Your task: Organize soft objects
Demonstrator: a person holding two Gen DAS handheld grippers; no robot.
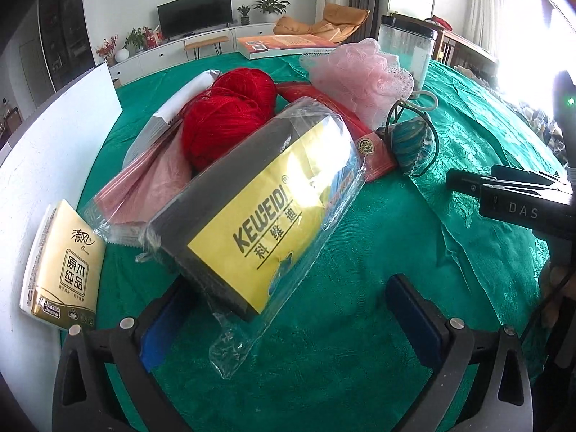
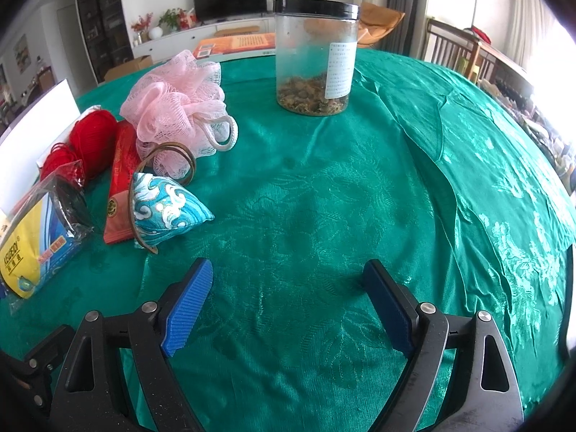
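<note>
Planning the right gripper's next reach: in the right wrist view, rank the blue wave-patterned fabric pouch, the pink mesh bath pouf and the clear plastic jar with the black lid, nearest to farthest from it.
1. Blue wave-patterned fabric pouch, front left.
2. Pink mesh bath pouf, behind it, left.
3. Clear plastic jar with black lid, far centre.

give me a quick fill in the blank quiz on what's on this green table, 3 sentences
1. The ball of yarn is ____ in colour.
2. The clear jar has a ____ lid.
3. The left gripper and the right gripper both have their jaws ____, with nothing between them.

Missing words: red; black; open
</note>
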